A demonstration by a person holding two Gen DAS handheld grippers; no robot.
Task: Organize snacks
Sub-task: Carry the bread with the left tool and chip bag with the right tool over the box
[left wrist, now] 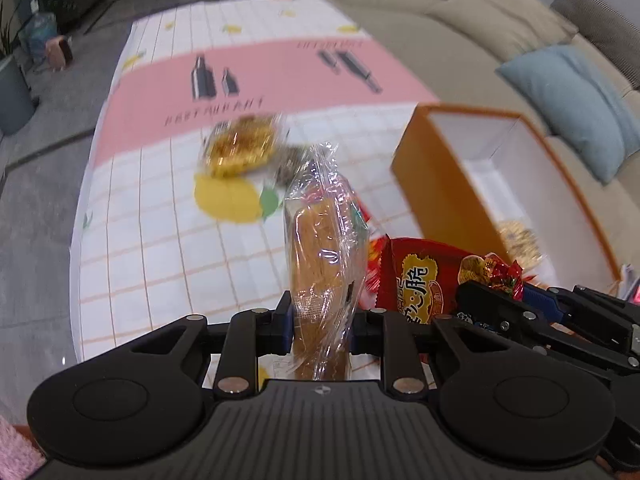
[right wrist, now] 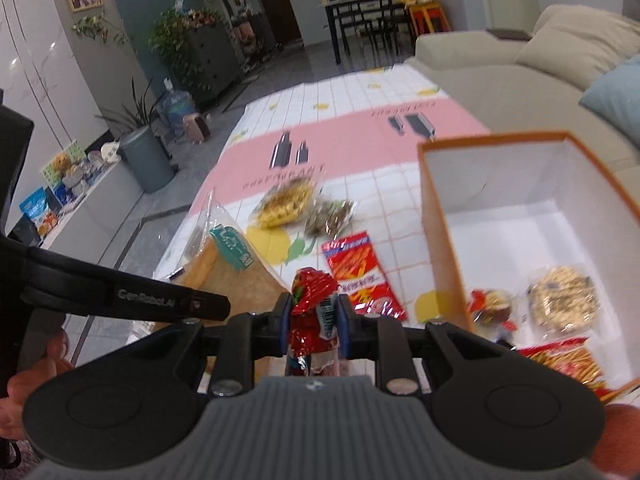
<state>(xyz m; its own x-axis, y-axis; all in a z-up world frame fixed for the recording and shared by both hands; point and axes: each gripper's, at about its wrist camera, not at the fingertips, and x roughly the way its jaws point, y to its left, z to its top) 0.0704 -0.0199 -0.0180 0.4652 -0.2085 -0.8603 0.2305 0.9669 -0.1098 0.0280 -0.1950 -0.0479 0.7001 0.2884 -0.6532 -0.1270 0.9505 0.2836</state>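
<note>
Clear plastic wrap crinkled around a tall slice of golden cake (left wrist: pixel 320 276), which the left claw (left wrist: pixel 320 320) pinched between its blue pads, narrowed onto the pack and holding it upright above the surface (left wrist: pixel 160 240). That surface wore a cloth of white squares with a wide pink band and yellow lemon prints. Just to its right, the right claw (right wrist: pixel 311 320) was squeezed nearly closed on a small red foil snack (right wrist: pixel 310 308), its crumpled top poking up between the pads. An orange box (right wrist: pixel 440 208) with a white inside stood open on the right part of the cloth, close to both claws; in it lay a round pale cracker pack (right wrist: pixel 562 304), a small red pack and a red bag at the near edge. On the cloth beyond the claws lay a yellow wrapped snack (right wrist: pixel 282 204), a darker clear-wrapped one (right wrist: pixel 330 216) beside it, and a flat red bag of sticks (right wrist: pixel 358 276) nearer the box. A beige sofa (left wrist: pixel 460 12) with a pale blue cushion ran behind the box.
</note>
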